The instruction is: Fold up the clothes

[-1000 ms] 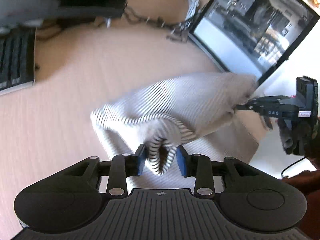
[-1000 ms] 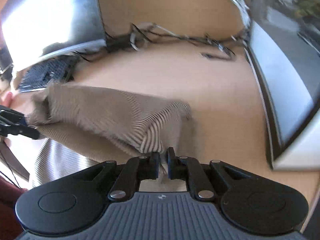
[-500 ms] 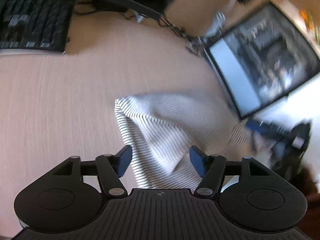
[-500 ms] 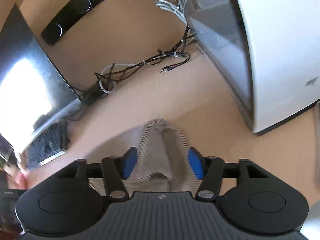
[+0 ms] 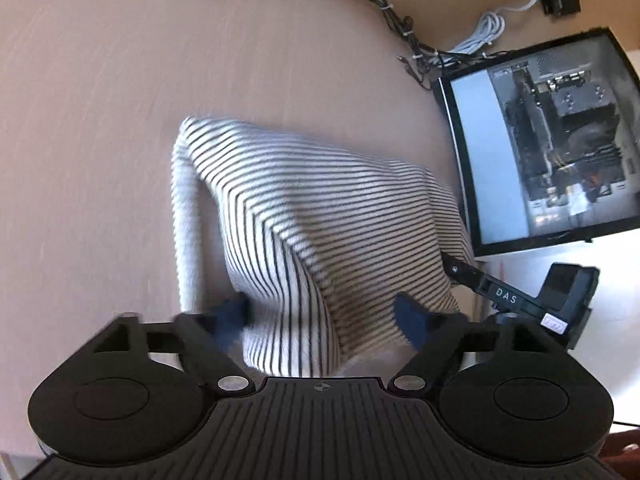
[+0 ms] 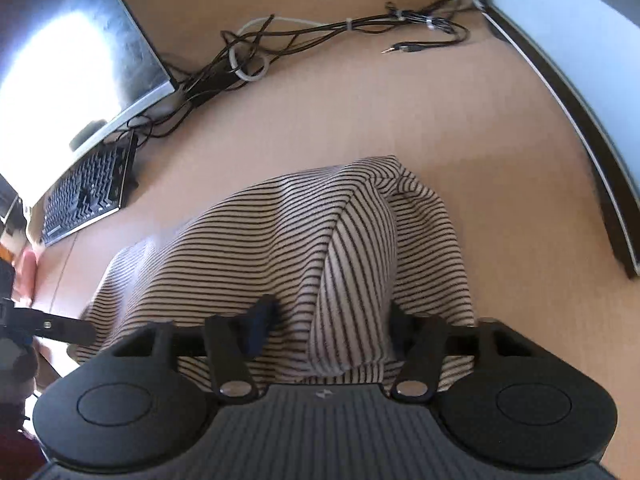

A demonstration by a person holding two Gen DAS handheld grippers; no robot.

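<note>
Nearest, the left hand-held gripper [image 5: 322,322] and the right hand-held gripper [image 6: 330,326] are held wide open, gripping nothing, each with a raised fold of the striped garment [image 5: 320,216] between its fingers. The garment is heaped on the counter [image 5: 100,120]. Farther off, cables [image 6: 304,36] are seen.

My left gripper [image 5: 322,322] is matte black with a ribbed deck, round side discs, silver screws and blue finger pads [image 5: 412,320]. At three o'clock, my right gripper [image 5: 512,300] shows white "DAS" lettering and a small white label.
</note>
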